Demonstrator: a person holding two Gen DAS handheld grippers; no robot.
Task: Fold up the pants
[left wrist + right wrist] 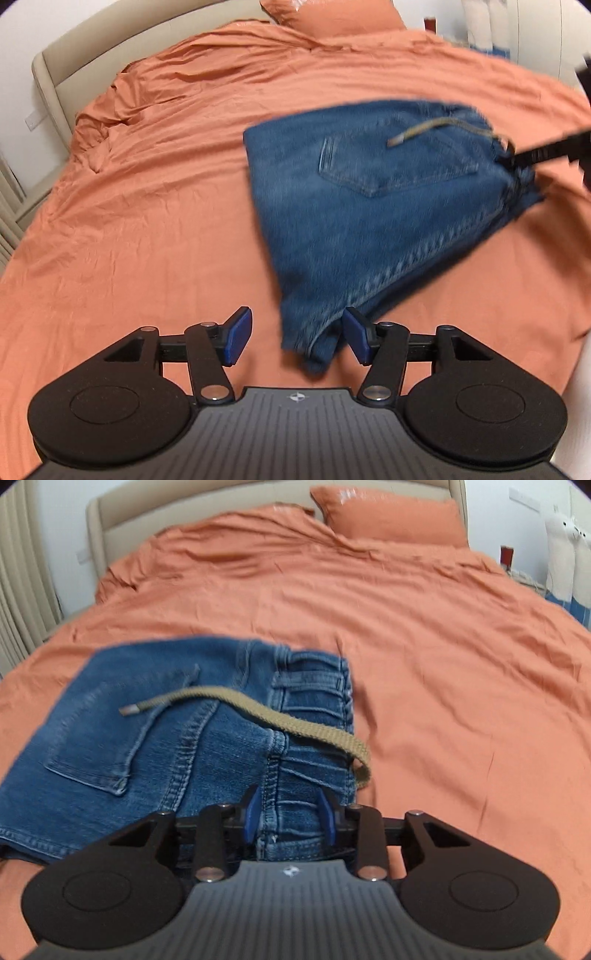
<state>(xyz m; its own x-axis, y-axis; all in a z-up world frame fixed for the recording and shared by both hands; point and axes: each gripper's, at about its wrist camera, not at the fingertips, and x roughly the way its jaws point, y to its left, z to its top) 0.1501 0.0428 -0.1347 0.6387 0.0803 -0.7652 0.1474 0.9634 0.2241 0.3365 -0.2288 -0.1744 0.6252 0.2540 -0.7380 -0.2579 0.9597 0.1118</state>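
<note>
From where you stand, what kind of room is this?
Most likely a bedroom: a wide bed under an orange sheet, a matching pillow against a padded beige headboard, and folded jeans lying on top.

The bed (461, 686) is covered edge to edge by an orange sheet (155, 229), creased throughout and rucked into heavier folds near the beige padded headboard (207, 506). An orange pillow (391, 517) is seen at the head end, resting against the headboard. Folded blue denim pants (369, 206) are observed on the sheet, back pocket uppermost, though it cannot be told whether every part rests on it. A tan woven belt (258, 710) is laid across the denim, one end looping off past the waistband.
</note>
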